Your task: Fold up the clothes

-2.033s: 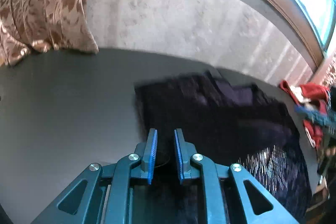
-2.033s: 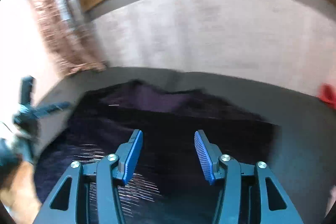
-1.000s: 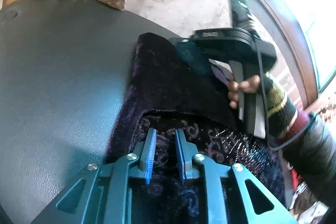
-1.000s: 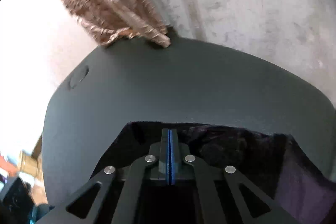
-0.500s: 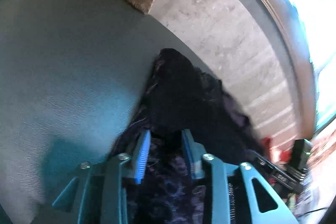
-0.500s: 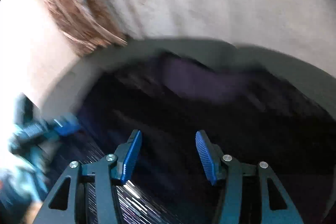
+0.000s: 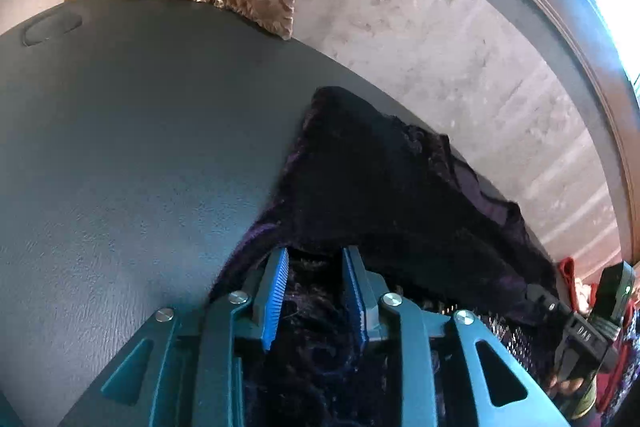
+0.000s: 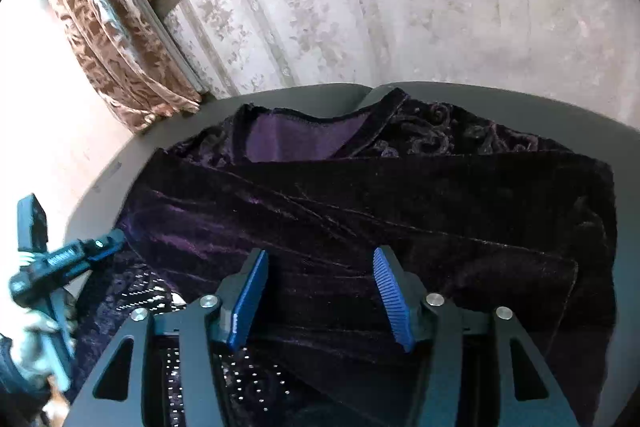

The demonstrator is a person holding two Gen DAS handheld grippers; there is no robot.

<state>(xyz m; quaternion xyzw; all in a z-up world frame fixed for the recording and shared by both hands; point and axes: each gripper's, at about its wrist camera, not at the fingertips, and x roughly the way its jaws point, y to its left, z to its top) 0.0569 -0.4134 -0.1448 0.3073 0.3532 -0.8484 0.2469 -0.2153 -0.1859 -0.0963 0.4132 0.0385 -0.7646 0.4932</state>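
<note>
Once our right gripper (image 8: 320, 301), pinched shut a second before, had let go and opened its fingers, the garment (image 8: 380, 219) lay folded across on the table (image 7: 140, 155), while our left gripper (image 7: 314, 297) hovered open at its edge, so that fold seemed done.

Garment's (image 8: 360, 211) near hem perhaps beneath claws.
</note>
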